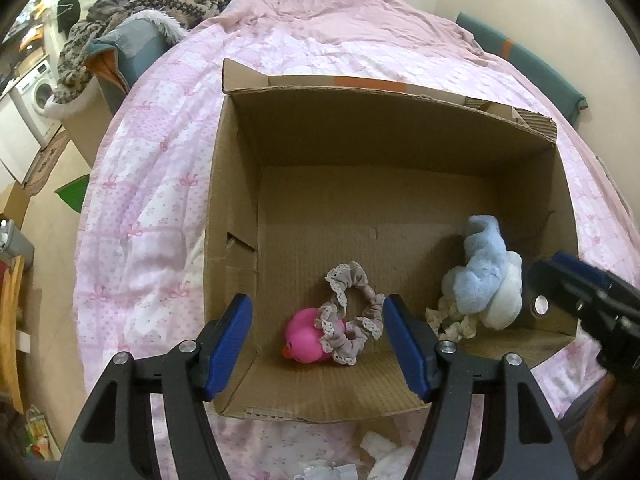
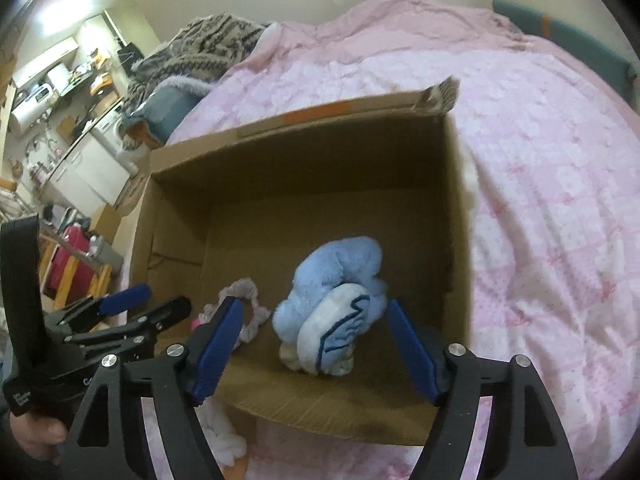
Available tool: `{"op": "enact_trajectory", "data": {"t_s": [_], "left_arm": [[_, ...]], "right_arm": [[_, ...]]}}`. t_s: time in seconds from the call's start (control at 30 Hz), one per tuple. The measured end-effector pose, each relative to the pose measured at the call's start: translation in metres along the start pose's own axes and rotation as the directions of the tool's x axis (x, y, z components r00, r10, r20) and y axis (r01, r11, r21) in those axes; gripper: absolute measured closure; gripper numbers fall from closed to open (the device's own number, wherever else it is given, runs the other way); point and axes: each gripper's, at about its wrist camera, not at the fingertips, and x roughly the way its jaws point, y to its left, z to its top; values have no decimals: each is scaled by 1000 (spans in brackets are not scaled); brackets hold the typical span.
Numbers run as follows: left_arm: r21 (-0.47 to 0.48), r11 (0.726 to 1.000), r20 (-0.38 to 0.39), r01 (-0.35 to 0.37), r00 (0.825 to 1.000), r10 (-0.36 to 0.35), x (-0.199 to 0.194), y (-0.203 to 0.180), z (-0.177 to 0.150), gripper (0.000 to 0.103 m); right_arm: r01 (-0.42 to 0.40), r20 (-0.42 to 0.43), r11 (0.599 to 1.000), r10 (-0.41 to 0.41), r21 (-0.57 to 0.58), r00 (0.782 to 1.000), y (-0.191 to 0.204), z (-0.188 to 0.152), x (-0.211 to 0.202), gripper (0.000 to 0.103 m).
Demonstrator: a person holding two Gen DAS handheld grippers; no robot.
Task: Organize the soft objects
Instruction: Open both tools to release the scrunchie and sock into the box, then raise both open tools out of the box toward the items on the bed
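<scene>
- My left gripper (image 1: 318,340) hangs over the near edge of the cardboard box (image 1: 400,132), jaws apart with nothing between the pads; the scrunchie and the pink toy lie on the box floor below, framed by them at bottom centre of the left view.
- My right gripper (image 2: 314,348) is also spread wide and empty; the blue plush toy (image 2: 340,292) sits free on the box floor between its fingers, low in the middle of the right view.
- The plush looks light and squashy: I judge it best pinched across its thick blue body, not the white sole-like patch.
- The lace-edged scrunchie (image 1: 352,312) is floppy and thin; taking one side of the ring should lift it, though it may drag the pink toy it lies against.
- The pink rubber toy (image 1: 304,336) looks smooth and rounded, probably slippery; a grip across its middle suits it.
- Something cream and frilly (image 1: 450,322) peeks out under the plush; I cannot tell what it is.
- White cloth on the bed at the bottom edge is cut off by the frame and my fingers.
</scene>
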Motion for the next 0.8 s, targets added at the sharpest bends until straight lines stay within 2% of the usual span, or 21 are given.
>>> {"op": "enact_trajectory", "data": {"t_s": [0.13,0.5,0.67,0.8], "left_arm": [[3,1000,10,-2,1000,2,-4,1,0,38],[-17,1000,39,-24,999,24,-24,8,-6,38],[-19,998,71,-53,996,54,-45,14,-11,38],[-41,998,103,-48,993,52,-66,22,-20,38]], "right_arm": [[40,46,999,-39,-17,998,1,2,-10,23],[34,37,999,-35,14,999,-5,-1,-17,23],[30,36,999,-32,33,999,-5,-7,-26,23],[31,29,999,-32,26,999,-2,-18,-36,23]]}}
